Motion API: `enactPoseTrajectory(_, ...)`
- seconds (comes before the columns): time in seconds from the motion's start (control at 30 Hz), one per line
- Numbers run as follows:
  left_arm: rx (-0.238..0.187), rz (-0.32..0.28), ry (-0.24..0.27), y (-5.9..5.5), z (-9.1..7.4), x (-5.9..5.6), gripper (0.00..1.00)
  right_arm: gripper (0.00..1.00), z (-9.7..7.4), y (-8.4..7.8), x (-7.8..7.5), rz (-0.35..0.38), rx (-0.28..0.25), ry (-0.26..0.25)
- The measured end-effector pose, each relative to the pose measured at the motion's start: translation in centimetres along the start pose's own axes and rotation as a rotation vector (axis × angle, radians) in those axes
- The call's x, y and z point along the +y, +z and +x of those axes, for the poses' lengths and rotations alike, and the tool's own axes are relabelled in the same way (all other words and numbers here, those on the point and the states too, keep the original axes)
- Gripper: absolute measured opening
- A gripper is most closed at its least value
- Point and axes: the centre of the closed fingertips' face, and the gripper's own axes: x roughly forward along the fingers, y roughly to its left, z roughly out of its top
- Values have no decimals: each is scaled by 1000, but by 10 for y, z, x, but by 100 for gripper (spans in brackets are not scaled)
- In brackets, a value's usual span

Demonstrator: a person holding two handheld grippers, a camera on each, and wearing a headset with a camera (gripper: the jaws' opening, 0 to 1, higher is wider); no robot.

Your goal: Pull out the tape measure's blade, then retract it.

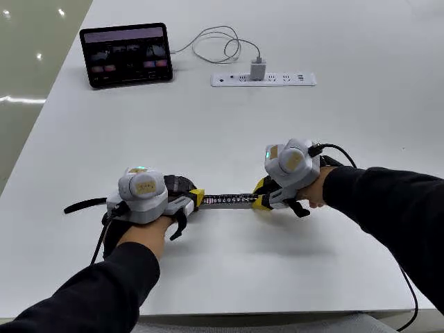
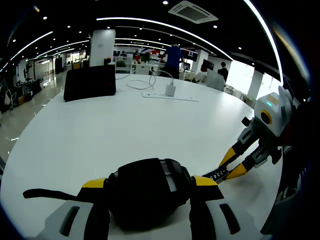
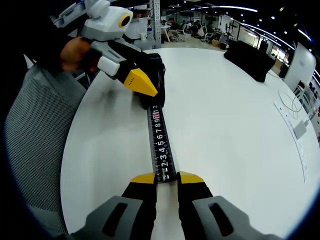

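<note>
The left gripper [image 2: 150, 181] is clamped around the black tape measure case [image 2: 145, 195], which sits on the white table [image 1: 229, 139]. The right gripper [image 3: 167, 177] pinches the tip of the blade [image 3: 160, 145], at 3 o'clock from the case. Only a short stretch is out, so the pull-out step looks in hand (retraction not yet due). The next move likely calls for a straight draw toward 3 o'clock, case held firm. Room is ample there; the table's near edge lies at 6 o'clock, and the tablet [image 1: 126, 54] and power strip [image 1: 263, 79] sit well apart toward 12
</note>
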Motion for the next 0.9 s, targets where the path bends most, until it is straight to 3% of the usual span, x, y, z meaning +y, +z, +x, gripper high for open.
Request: enactPoseTrajectory(0.9, 3, -3, 1, -1, -1, 0, 61, 11, 10, 13, 1, 5, -27, 7)
